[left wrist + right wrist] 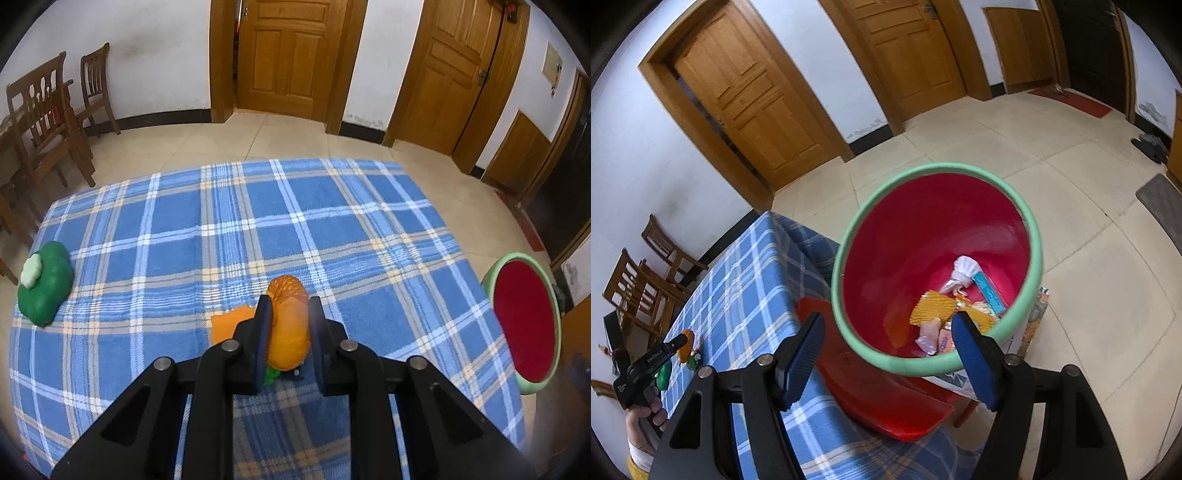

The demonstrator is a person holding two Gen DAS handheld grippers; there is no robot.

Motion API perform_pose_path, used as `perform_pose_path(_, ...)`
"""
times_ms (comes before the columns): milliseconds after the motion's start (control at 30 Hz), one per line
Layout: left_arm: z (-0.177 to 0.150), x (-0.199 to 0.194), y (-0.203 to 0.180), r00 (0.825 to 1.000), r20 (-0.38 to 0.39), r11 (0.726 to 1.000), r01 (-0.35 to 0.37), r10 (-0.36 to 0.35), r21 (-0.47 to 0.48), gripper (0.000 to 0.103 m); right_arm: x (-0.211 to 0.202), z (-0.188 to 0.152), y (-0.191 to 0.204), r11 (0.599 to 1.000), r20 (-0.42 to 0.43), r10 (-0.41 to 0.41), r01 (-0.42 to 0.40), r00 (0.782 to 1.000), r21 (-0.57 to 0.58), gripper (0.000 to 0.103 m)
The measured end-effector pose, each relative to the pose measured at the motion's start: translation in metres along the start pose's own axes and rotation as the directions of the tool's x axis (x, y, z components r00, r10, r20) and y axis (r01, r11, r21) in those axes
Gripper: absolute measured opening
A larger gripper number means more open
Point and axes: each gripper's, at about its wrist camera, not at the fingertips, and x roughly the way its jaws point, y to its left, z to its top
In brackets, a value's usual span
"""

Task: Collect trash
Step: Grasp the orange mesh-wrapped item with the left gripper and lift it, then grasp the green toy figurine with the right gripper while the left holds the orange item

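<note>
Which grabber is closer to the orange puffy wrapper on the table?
Left. The left gripper is shut on the orange wrapper over the blue plaid tablecloth. The right gripper hangs open over the red bin, away from it.

An orange, seemingly crumpled wrapper (288, 325) sits on the plaid cloth; the red, green-rimmed bin (886, 360) holds scraps.

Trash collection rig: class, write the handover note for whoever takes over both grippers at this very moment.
Left gripper: shut on the orange wrapper, low over the plaid table.
Right gripper: open, empty, over the watermelon bin beside the table.
Done: several wrappers already lie in the bin.
Left: bin the orange wrapper; an orange scrap and a green piece remain by it.
</note>
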Motion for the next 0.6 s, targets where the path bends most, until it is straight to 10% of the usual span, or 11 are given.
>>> perform_pose_path(600,-0.033,-0.08,0.074,0.994,0.106,0.984,-0.017,0.036,-0.179,0.019,0.001,-0.02,0.131,0.951,-0.071,0.157,-0.17,0.985,-0.259,0.073)
